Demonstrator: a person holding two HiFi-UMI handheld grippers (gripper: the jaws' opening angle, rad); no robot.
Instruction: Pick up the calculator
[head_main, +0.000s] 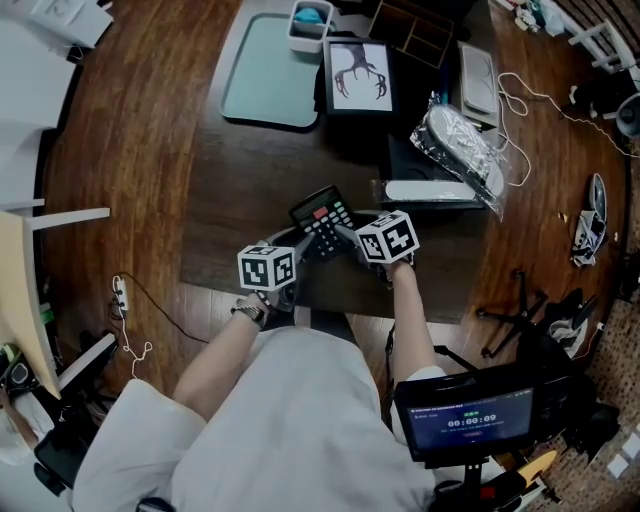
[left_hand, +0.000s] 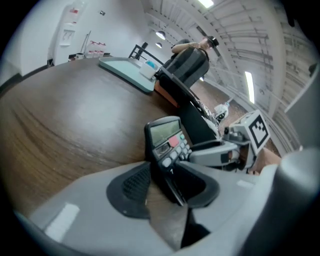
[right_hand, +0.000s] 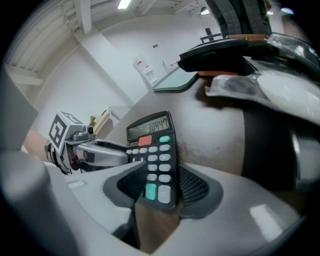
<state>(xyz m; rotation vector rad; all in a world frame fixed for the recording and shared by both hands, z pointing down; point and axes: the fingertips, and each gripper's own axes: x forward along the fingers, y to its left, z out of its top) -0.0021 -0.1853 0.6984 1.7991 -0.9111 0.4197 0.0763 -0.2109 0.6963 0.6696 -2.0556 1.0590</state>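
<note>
A black calculator (head_main: 322, 218) with a red key and a lit display sits between my two grippers, near the front edge of the dark table (head_main: 240, 190). My left gripper (head_main: 303, 250) comes at it from the lower left. In the left gripper view the calculator (left_hand: 167, 145) stands tilted on edge, its lower end wedged between the pads of that gripper (left_hand: 165, 177). My right gripper (head_main: 345, 236) comes from the right. In the right gripper view its pads (right_hand: 162, 182) press both long sides of the calculator (right_hand: 155, 155), keys facing up.
Behind the calculator lie a teal tray (head_main: 268, 72), a framed antler picture (head_main: 358, 75), a white tub (head_main: 310, 22), a foil-wrapped bundle in clear plastic (head_main: 462, 145) and a flat white bar (head_main: 430, 190). The table's front edge runs just below the grippers.
</note>
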